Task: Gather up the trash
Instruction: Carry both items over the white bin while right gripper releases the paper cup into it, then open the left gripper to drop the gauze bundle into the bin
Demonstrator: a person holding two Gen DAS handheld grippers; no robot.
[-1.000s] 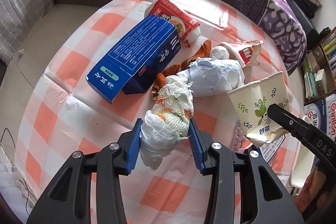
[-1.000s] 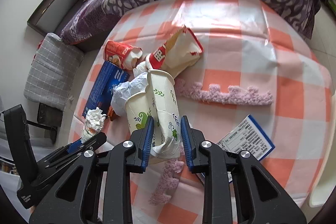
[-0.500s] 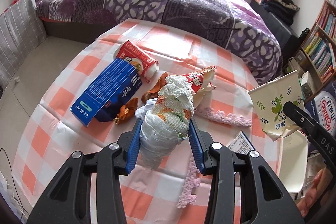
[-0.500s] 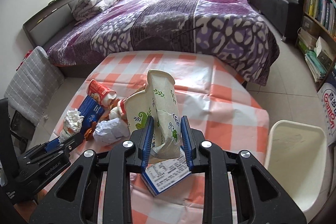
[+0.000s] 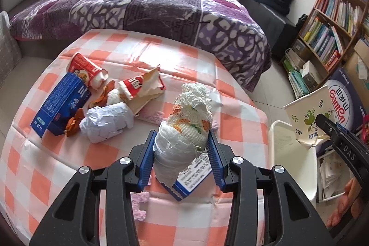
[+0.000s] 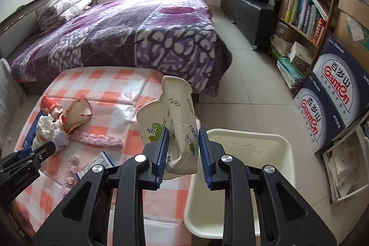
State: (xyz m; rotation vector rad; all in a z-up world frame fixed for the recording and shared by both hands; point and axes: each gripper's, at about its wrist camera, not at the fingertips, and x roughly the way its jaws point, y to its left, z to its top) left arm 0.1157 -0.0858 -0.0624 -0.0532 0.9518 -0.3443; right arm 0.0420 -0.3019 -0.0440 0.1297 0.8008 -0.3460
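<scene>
My left gripper (image 5: 182, 149) is shut on a crumpled white tissue wad (image 5: 186, 121) with orange and green stains, held above the checked table (image 5: 69, 167). My right gripper (image 6: 183, 146) is shut on a crushed paper cup (image 6: 170, 117) with green leaf print, held over the table's right edge beside the white bin (image 6: 249, 153). The cup also shows in the left wrist view (image 5: 306, 114), over the bin (image 5: 290, 153). Trash lying on the table: a blue carton (image 5: 60, 105), a red cup (image 5: 86, 68), a torn red packet (image 5: 143, 87), a white paper ball (image 5: 108, 121).
A blue-edged printed card (image 5: 191, 179) and pink fuzzy strips (image 6: 96, 140) lie on the table. A purple bed (image 6: 129, 34) stands behind the table. A bookshelf (image 6: 306, 4) and Ganten boxes (image 6: 332, 93) stand on the right.
Both grippers have risen and swung right with their loads. The cup has moved from above the table to the bin's edge. The tissue wad is lifted off the trash pile.
</scene>
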